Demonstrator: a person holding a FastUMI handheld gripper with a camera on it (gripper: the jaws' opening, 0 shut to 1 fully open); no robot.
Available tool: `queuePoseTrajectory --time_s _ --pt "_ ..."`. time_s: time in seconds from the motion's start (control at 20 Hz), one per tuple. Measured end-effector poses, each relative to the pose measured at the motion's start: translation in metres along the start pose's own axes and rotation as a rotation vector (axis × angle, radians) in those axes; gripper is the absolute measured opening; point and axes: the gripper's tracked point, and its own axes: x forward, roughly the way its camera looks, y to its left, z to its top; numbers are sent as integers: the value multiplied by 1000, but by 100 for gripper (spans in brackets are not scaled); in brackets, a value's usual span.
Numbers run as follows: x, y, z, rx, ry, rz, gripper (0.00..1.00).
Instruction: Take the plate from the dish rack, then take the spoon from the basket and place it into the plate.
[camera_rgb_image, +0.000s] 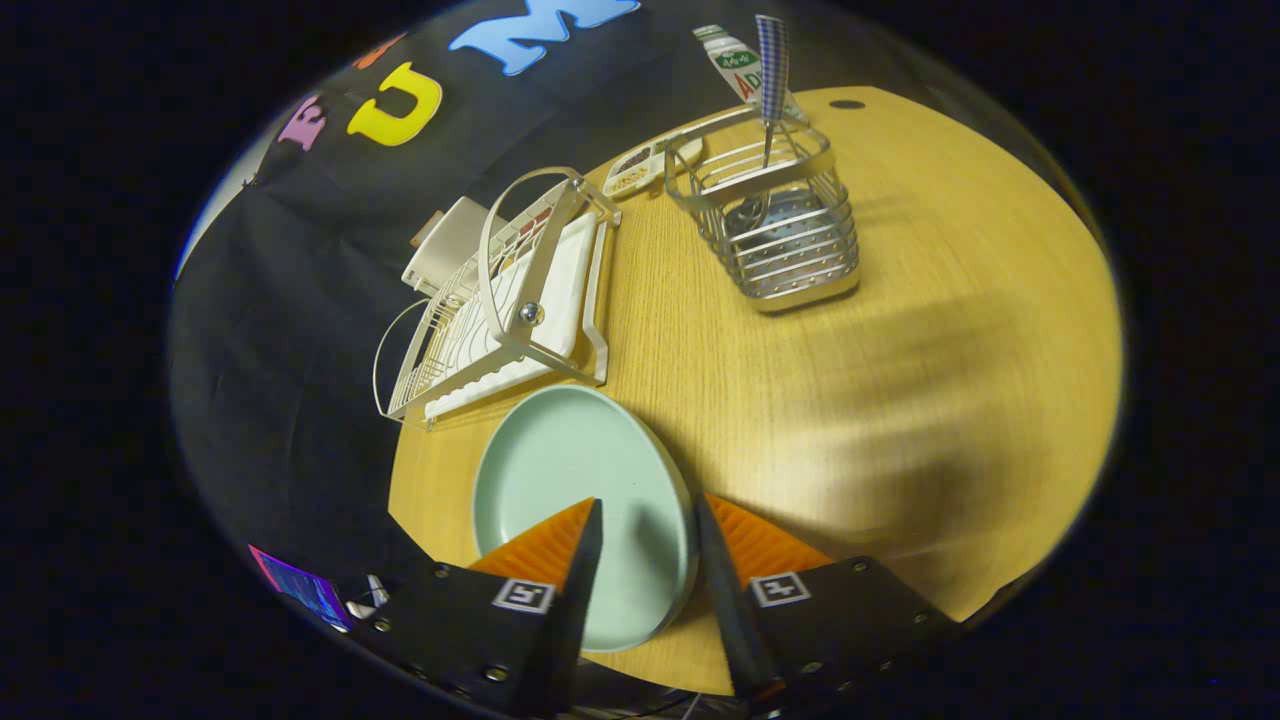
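Note:
A pale green plate (570, 480) lies flat on the wooden table (900, 400), just in front of the white dish rack (500, 300). My gripper (648, 510) is open above the plate's near right part. The left finger (560, 545) hangs over the plate's face and the right finger (750, 545) sits just outside its rim, so the rim runs through the gap. Neither finger presses on it. Beyond the fingers, to the right of the rack, the spoon (772, 70) stands upright in the wire basket (790, 230), its blue checked handle sticking out of the top.
A small white tray (640, 165) and a white-green tube (735, 60) lie behind the basket at the table's far edge. A white box (445, 245) sits behind the rack. Bare tabletop spreads to the right of the plate and in front of the basket.

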Motion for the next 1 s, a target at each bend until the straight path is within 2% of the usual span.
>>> queuePoseTrajectory --time_s 0.05,0.4,0.6,0.8,1.0 --pt "-10 -4 10 -28 -35 -16 67" --pt "-103 -12 104 -297 -441 -125 68" --pt "-145 -14 151 -401 -629 -178 67" --pt "-160 -22 180 -454 -723 -207 67" --pt "-151 -31 201 -463 -765 -215 68"
